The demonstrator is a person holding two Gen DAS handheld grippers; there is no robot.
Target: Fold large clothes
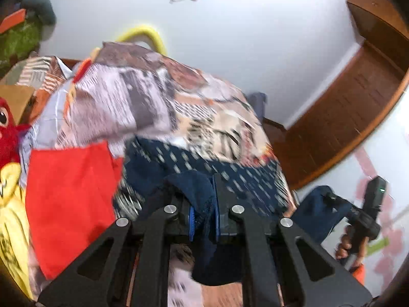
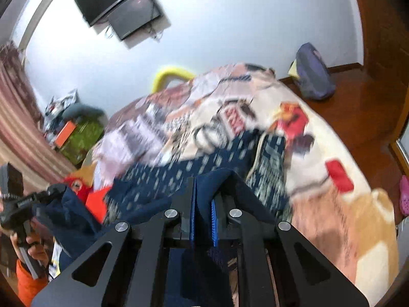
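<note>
The left gripper point(image 1: 204, 199) is clamped on a fold of the navy garment point(image 1: 199, 194), blue pads pressing the cloth from both sides; the garment hangs below the jaws and trails onto the patterned bedspread point(image 1: 153, 102); a red cloth point(image 1: 71, 199) lies to the left; at far right a hand point(image 1: 350, 245) grips the right gripper point(image 1: 329, 197), also pinching navy fabric.

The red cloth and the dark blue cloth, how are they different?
The red cloth is plain, bright and lies loose on the bed; no jaws hold it. The dark blue cloth is darker and is pinched by the left gripper and right gripper. Both are soft fabric.
</note>
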